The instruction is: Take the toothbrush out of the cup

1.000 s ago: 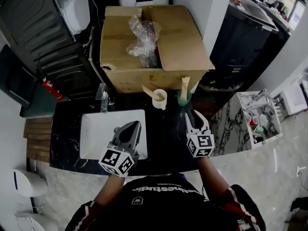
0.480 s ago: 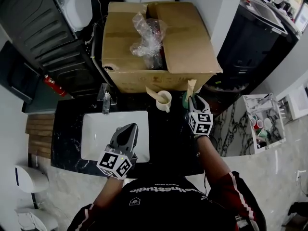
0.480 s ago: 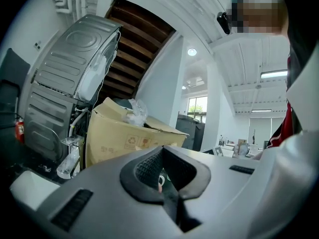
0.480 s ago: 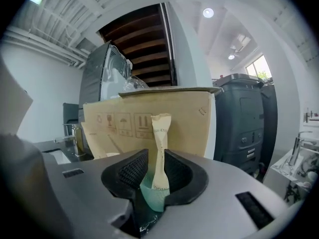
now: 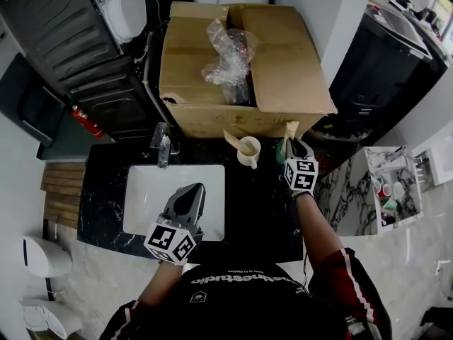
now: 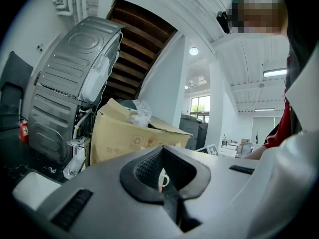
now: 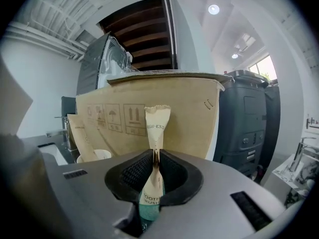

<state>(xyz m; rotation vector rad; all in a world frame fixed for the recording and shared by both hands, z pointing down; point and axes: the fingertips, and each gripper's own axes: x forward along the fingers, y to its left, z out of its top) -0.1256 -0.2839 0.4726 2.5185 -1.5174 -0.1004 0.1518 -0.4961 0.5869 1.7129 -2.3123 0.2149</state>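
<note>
A paper-wrapped toothbrush stands upright in a green cup at the foot of the cardboard box. My right gripper is around the wrapper's middle, its jaws closing, and both pads pinch the paper flat. From the head view the right gripper sits over the green cup, with the wrapper's top sticking out. A white cup to the left holds a second wrapped toothbrush. My left gripper hovers over the sink, shut and empty.
A large open cardboard box with crumpled plastic fills the back of the black counter. A white sink with a faucet lies at the left. A black appliance stands to the right.
My right gripper has moved forward to the green cup, and its jaws have come together on the toothbrush wrapper. The left gripper has hardly shifted.
</note>
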